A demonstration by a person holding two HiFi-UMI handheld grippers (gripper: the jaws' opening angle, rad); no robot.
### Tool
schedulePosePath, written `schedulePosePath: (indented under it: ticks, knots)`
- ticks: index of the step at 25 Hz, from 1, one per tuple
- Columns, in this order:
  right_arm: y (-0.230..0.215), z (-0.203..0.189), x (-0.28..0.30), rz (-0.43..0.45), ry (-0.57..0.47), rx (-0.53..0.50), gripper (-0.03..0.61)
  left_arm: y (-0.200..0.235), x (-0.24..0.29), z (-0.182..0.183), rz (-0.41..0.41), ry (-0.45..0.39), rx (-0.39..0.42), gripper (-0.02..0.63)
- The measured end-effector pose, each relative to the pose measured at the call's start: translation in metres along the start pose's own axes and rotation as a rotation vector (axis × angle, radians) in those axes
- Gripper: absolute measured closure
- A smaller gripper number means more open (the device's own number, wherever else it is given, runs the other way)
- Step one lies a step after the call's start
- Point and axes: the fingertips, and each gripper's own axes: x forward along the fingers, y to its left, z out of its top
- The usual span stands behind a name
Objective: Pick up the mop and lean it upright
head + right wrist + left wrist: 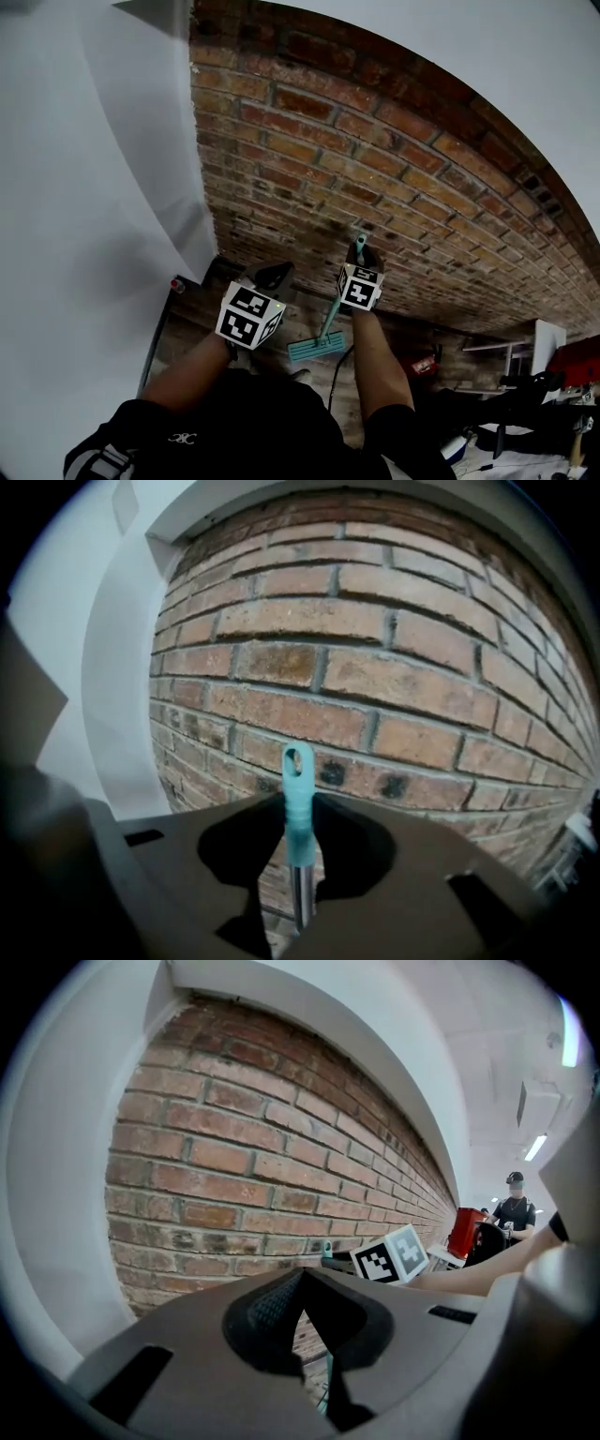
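At left, the left hand-held gripper [300,1283] hangs closed and empty, just beside the right hand-held gripper [298,832]. That one's jaws clamp the teal top of the mop [328,323], upright before the brick wall [375,159]. Its head [316,349] looks to rest below on the floor [183,323]. Released too far out, the head could skid and the handle scrape down the brick. Count: 2 hand-held grippers, 1 mop, 1 wall.

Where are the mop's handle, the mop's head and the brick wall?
Handle [298,817]: right gripper view, teal grip.
Mop head [315,348]: head view, teal pad's middle.
Wall [375,159]: head view, a bare brick.
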Motion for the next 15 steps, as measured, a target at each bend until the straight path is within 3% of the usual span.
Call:
schedulePosePath:
  ticks: [15]
  knots:
    - [-0.064, -0.038, -0.144, -0.057, -0.153, 0.138, 0.469, -0.101, 0.064, -0.014, -0.238, 0.064, 0.114, 0.621]
